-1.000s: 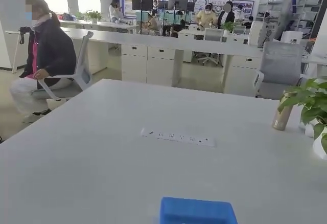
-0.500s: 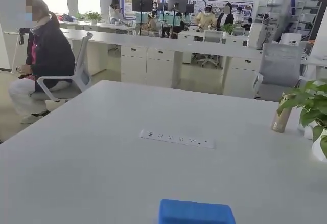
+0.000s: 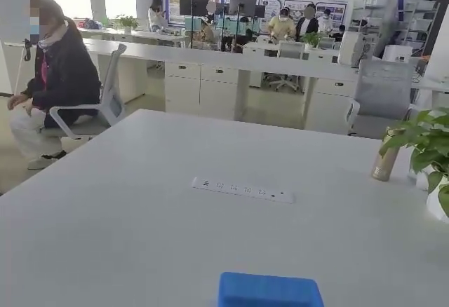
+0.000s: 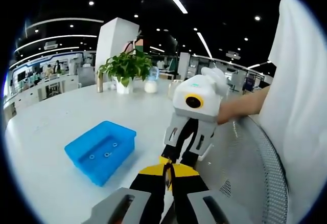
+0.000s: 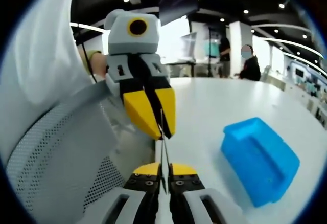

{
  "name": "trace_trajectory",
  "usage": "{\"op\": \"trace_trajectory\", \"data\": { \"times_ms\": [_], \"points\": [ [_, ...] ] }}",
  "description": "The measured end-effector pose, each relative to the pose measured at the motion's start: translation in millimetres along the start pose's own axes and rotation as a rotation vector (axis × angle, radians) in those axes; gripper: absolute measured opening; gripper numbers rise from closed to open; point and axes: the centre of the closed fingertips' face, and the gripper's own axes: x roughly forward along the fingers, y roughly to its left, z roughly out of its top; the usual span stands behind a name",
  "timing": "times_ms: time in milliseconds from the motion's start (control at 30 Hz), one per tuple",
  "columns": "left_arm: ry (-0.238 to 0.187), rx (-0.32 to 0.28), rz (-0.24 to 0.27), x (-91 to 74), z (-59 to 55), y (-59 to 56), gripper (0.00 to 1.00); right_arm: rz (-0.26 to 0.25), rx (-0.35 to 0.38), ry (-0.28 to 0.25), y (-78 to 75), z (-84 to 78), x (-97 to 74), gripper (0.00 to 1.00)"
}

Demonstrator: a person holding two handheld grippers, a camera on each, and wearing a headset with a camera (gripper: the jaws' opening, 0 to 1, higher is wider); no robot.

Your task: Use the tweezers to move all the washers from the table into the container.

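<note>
The blue container [image 3: 270, 291] sits at the near edge of the white table [image 3: 140, 209]. In the left gripper view the container [image 4: 102, 150] holds three small washers [image 4: 106, 154]. My left gripper [image 4: 167, 172] and right gripper [image 5: 162, 175] face each other tip to tip beside the table, over a mesh chair. Thin metal tweezers [image 5: 163, 150] run from the right gripper's shut jaws up into the yellow jaws of the left gripper [image 5: 152, 112]. Both grippers look shut on the tweezers. The right gripper [image 4: 190, 132] faces the left gripper view's camera.
A white power strip [image 3: 243, 189] lies mid-table. A potted plant [image 3: 424, 146] and a bottle [image 3: 386, 160] stand at the right edge. The mesh chair back [image 4: 250, 173] is right under the grippers. A person sits on a chair [image 3: 49, 90] beyond the far left corner.
The head view has shifted slightly. The seated person at the left has moved a hand outward. The container and power strip lie as before.
</note>
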Motion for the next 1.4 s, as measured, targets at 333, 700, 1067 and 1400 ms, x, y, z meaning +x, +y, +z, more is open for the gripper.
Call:
{"op": "trace_trajectory", "data": {
  "times_ms": [333, 700, 1067, 1400],
  "points": [
    [0.016, 0.047, 0.001, 2.0, -2.8, -2.3, 0.00, 0.054, -0.058, 0.069, -0.3, -6.5, -2.1, 0.02],
    [0.126, 0.125, 0.046, 5.1, -20.5, 6.4, 0.00, 0.038, -0.167, 0.186, -16.3, -14.5, -14.3, 0.02],
    [0.136, 0.131, 0.052, 5.5, -22.5, 6.6, 0.04, 0.045, -0.288, 0.337, -13.9, -29.3, -11.6, 0.02],
    [0.158, 0.152, 0.040, 3.8, -26.0, 4.3, 0.00, 0.037, -0.316, 0.374, -16.8, -35.6, -7.9, 0.03]
  ]
}}
